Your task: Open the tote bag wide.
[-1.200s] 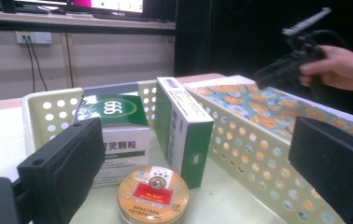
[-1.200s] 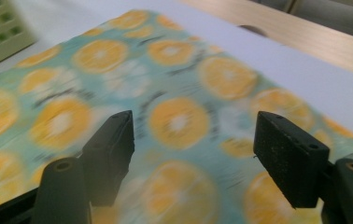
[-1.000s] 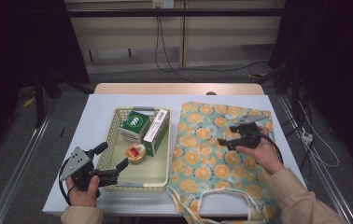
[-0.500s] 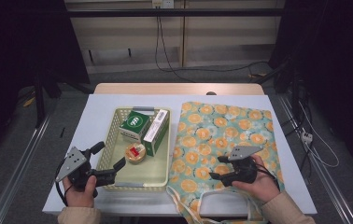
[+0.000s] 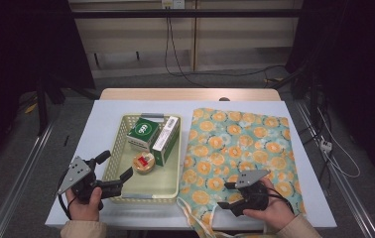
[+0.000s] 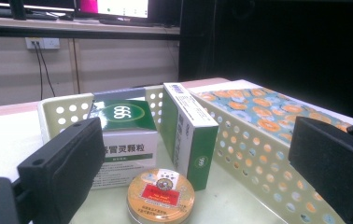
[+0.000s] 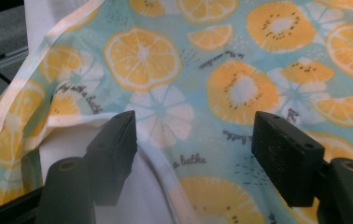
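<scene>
The left tool [image 5: 110, 170] rests at the near left corner of the white desk [image 5: 101, 119], its black jaws wide apart and empty, aimed at the near end of the pale green perforated plastic basket [image 5: 126, 198]. In the left gripper view the basket's holed wall runs between the jaws. Inside the basket lie a white and green square box [image 5: 143, 133] at the far end, a long white and green carton [image 5: 165, 140] just right of it, and a small round gold tin with a red label [image 5: 144, 163] in front of both. To the right, a light blue cloth bag printed with orange slices [image 5: 240, 144] lies flat on the desk. The right tool [image 5: 226, 195] sits over the bag's near edge, jaws just closing but apart, straddling the white hem at the bag's mouth [image 7: 165, 172] without pressing it.
</scene>
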Motion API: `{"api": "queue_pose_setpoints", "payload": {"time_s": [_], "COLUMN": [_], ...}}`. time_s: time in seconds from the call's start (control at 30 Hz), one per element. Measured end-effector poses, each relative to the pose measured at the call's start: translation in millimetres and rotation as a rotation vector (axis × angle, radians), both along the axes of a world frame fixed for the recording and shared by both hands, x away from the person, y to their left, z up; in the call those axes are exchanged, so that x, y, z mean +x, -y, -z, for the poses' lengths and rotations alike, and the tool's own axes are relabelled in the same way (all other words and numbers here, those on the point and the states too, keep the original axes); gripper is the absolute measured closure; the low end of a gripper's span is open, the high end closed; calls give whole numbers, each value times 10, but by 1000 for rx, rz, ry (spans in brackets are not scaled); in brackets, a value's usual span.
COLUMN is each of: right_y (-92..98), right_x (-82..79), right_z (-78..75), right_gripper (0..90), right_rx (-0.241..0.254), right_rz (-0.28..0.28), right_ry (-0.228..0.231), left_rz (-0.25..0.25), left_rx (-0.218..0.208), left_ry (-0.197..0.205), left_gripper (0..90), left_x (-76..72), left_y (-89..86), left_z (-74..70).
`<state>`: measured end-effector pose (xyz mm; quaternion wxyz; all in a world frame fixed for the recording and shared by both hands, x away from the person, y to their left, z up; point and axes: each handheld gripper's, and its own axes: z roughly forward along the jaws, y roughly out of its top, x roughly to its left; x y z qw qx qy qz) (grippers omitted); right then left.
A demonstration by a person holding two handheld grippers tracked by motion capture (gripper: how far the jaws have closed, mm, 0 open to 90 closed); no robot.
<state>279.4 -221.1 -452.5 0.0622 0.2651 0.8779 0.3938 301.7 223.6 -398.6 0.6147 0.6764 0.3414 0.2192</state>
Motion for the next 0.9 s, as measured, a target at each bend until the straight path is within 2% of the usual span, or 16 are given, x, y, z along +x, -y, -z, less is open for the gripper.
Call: {"api": "queue_pose_setpoints", "payload": {"time_s": [0.03, 0.07, 0.1, 0.13, 0.2, 0.27, 0.37, 0.4, 0.5, 0.57, 0.67, 0.73, 0.8, 0.83, 0.87, 0.9], "right_y": [-1, 3, 3, 16, 22, 32, 17, 8, -10, -12, -8, -36, -88, -110, -114, -112], "right_x": [-8, -27, -27, -22, -17, -7, 2, 3, 0, 1, -12, -52, -94, -105, -112, -111], "right_z": [22, 34, 34, 31, 35, 42, 44, 42, 37, 33, 31, 16, 7, 21, 28, 31], "right_gripper": [331, 385, 385, 431, 447, 564, 624, 657, 729, 735, 611, 575, 567, 558, 574, 587], "right_rx": [-12, -26, -26, -31, -35, -24, -25, -27, -28, -29, -7, 0, 0, -31, -32, -25], "right_rz": [-12, -17, -17, -11, -22, -21, -11, -18, -31, -41, -57, -66, -86, -94, -98, -96], "right_ry": [-6, 21, 21, 33, 42, 52, 63, 70, 67, 65, 44, 46, 50, 54, 67, 60], "left_rz": [-2, 3, 5, 6, 5, 3, 3, 6, 6, 7, 8, 10, 16, 21, 23, 22], "left_rx": [0, 4, 9, 8, 7, 3, 2, 19, 2, -3, -2, 0, 1, 0, -5, -6], "left_ry": [-2, -2, -2, -2, -1, -2, -3, 1, 1, 5, 5, 1, -2, -4, -4, -3], "left_gripper": [35, 35, 35, 35, 35, 35, 35, 35, 35, 35, 35, 35, 35, 35, 35, 35], "left_x": [2, 6, 6, 5, 4, 6, 2, 3, -2, -3, -1, 2, 6, 8, 9, 6], "left_y": [3, 6, 8, 10, 8, 8, 17, 6, 18, 14, 17, 28, 40, 43, 50, 56], "left_z": [2, 6, 7, 6, 4, 5, 0, -5, -14, -22, -24, -18, -16, -16, -18, -21]}}
